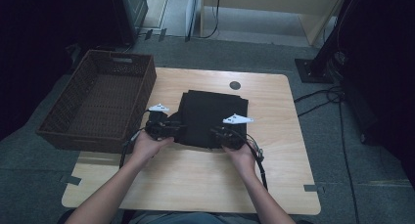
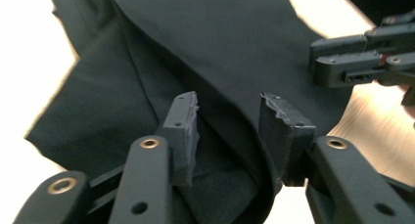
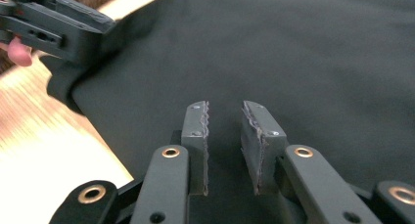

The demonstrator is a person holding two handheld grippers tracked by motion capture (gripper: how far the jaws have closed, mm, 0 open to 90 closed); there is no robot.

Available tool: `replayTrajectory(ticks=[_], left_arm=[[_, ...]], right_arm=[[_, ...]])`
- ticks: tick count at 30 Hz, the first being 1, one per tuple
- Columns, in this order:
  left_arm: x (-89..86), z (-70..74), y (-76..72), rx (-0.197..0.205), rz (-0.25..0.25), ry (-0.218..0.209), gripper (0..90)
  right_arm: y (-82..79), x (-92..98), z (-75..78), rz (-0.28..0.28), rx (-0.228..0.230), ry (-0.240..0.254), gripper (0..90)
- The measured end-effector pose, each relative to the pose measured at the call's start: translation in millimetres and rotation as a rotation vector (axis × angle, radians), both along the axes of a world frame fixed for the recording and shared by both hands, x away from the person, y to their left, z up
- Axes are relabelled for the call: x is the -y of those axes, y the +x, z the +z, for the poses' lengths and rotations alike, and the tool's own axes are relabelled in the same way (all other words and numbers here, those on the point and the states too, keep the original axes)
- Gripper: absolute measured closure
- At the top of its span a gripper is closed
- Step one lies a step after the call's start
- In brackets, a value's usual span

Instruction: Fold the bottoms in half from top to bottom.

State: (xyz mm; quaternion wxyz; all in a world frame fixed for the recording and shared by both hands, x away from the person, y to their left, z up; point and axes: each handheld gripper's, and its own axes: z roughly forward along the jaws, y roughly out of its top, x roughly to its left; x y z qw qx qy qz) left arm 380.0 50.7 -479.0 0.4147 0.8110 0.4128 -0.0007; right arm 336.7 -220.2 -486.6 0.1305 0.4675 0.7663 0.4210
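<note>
- While the folded black cloth (image 1: 211, 117) lies in the middle of the wooden table (image 1: 284, 185), the left gripper (image 2: 229, 123) is held at its near left edge, jaws apart, a cloth fold between them, not pressed.
- The right gripper (image 3: 225, 131) is kept at the near right edge, jaws slightly apart over the cloth, nothing clamped.
- A brown wicker basket (image 1: 58, 117) is seen at the table's left.

Wicker basket (image 1: 100, 104) blocks table's (image 1: 279, 160) left edge; bare wood right of folded black cloth (image 1: 213, 114).
</note>
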Motion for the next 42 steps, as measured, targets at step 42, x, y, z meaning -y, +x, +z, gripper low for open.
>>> replayTrajectory(ticks=[42], left_arm=[[16.5,-11.8,24.6,0.049,-0.005,0.021,71.4]], right_arm=[[7.5,9.5,-18.5,-0.016,0.024,-0.031,70.6]])
